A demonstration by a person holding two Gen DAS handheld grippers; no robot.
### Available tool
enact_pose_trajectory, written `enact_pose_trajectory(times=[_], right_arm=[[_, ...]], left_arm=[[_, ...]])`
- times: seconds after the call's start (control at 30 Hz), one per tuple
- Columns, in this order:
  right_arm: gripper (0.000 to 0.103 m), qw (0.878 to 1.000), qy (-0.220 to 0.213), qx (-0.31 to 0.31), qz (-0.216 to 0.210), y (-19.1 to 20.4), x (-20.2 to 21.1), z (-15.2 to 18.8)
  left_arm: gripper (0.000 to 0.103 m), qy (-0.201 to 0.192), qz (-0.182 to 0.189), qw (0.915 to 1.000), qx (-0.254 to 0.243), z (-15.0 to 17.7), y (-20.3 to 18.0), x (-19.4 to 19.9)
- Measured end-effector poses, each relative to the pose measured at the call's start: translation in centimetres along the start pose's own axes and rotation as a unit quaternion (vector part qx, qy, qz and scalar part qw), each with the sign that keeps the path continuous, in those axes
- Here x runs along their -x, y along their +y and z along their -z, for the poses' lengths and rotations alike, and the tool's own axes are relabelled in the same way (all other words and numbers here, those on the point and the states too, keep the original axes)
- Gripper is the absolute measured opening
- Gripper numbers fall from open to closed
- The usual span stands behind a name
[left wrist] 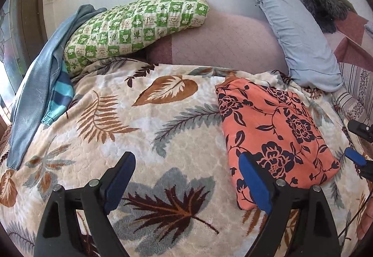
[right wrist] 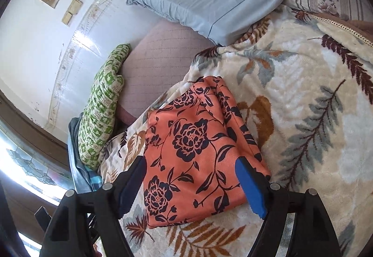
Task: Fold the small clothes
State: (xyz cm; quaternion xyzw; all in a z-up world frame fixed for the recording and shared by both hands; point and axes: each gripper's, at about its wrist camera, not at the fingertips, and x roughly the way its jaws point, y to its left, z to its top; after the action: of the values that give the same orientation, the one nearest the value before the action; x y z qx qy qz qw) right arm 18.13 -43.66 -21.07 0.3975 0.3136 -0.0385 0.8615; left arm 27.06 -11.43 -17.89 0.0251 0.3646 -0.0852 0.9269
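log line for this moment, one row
orange floral garment: folded, on leaf blanket | left tongs: open, empty | right tongs: open, empty

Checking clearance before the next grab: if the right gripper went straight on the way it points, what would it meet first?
Probably the folded orange floral garment, lying on the leaf-print blanket straight ahead of the open right gripper.
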Motion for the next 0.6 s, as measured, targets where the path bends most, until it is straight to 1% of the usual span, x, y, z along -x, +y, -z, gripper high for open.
enact_pose_trajectory(times=[0.3,0.43,0.6], right_arm=[[0.081,1.0,0.008,-0.015,-0.005,-0.5,-1.7,-1.6],[0.081,1.0,0.013,-0.013,-0.001,-0.9,-2.0,-1.9],[0.081,1.0,0.009,-0.022,-0.003,-1.8,-1.8,-2.3]], left_arm=[[0.09,0.008,-0.014,0.9998,-0.011,-0.6,-0.2,-2.3],[0.09,0.013,-0.015,0.9997,-0.01,-0.6,-0.2,-3.1],[0.09,0.012,-0.019,0.9995,-0.024,-0.4,-1.0,-3.4]])
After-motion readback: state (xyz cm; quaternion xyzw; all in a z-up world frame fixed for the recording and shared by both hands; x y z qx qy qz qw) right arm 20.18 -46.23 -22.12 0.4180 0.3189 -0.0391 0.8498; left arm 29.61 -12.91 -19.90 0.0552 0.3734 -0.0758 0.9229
